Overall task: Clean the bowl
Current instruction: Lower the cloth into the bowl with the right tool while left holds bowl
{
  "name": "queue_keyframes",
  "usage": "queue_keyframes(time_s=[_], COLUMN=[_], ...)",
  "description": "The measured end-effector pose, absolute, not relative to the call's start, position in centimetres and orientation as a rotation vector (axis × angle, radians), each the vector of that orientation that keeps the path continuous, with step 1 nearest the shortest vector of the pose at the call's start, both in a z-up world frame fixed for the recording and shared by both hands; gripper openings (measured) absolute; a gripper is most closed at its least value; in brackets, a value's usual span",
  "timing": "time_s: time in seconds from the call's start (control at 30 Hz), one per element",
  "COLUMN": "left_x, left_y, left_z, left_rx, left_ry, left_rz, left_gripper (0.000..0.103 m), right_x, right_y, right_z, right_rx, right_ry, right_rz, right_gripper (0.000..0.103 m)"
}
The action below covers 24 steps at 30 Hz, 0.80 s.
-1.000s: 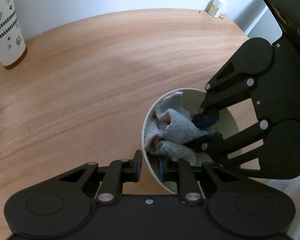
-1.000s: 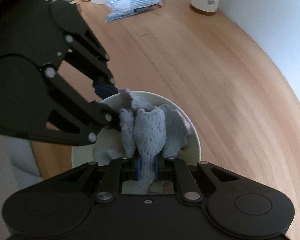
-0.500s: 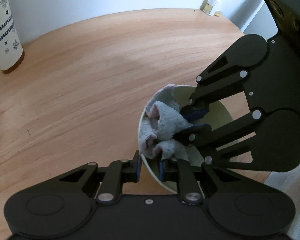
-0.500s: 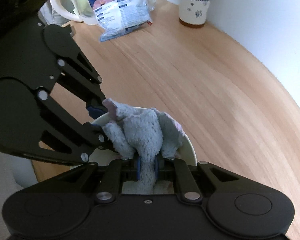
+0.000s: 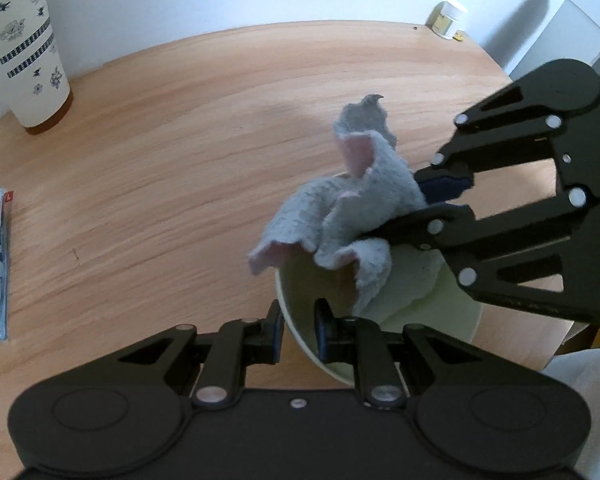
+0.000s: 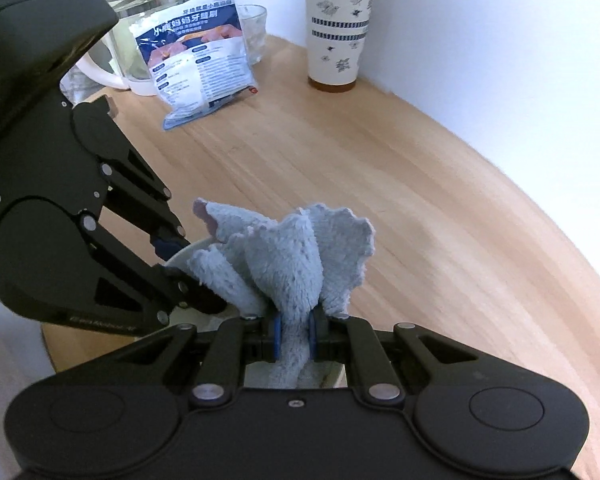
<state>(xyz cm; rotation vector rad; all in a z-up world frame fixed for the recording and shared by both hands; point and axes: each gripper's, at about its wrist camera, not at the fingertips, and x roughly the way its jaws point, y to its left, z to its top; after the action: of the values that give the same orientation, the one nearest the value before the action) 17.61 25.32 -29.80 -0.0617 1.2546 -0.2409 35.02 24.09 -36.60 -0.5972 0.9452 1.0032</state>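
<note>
A pale cream bowl (image 5: 452,312) sits near the table's edge. My left gripper (image 5: 299,330) is shut on the bowl's near rim, one finger outside the wall and one inside. My right gripper (image 6: 294,338) is shut on a fluffy grey cloth (image 6: 296,256) and holds it bunched above the bowl, its tail hanging inside. In the left wrist view the cloth (image 5: 364,192) sticks out of the right gripper (image 5: 440,200) over the bowl's far rim. In the right wrist view only a sliver of the bowl's rim (image 6: 188,250) shows, beside the left gripper (image 6: 172,252).
A patterned paper cup (image 6: 338,24) stands by the wall, also seen in the left wrist view (image 5: 18,44). A blue-and-white packet (image 6: 198,66) and a glass pot with a white handle (image 6: 112,52) lie at the table's far end. A small jar (image 5: 450,20) sits at the back edge.
My right gripper has lifted the grey cloth up out of the bowl, from lying inside it to hanging above the rim. My left gripper has kept its hold on the rim.
</note>
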Motion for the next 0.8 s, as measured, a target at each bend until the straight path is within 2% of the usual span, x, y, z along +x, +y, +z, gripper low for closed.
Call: queue_keyframes(time_s=[0.17,0.23,0.33,0.7,0.8], left_x=[19.3,20.3,21.5,26.2,27.2], left_y=[28.9,30.9,33.4,42.2,44.9], left_z=[-31.5,-32.5,-33.6,-38.7,-40.3], left_rx=[-0.076,-0.075,-0.087,-0.16,-0.192], left_ry=[1.249,1.261,1.261,1.263,1.261], left_rz=[-0.243,-0.236,-0.229,-0.221,-0.204], left_gripper=[0.016,0.021,0.022,0.015,0.013], right_x=[35.0,35.2,35.5,35.7,35.2], right_y=[23.9,24.2,24.7,26.5,27.2], right_z=[-36.6,-36.9,-37.8,-39.1,-39.4], right_rx=[-0.616,-0.624,-0.64,-0.727,-0.762], right_ry=[0.964,0.979,1.01,1.086,1.086], right_rz=[0.971,0.966,0.964,1.05,1.083], right_gripper=[0.012,0.012,0.011,0.011,0.014])
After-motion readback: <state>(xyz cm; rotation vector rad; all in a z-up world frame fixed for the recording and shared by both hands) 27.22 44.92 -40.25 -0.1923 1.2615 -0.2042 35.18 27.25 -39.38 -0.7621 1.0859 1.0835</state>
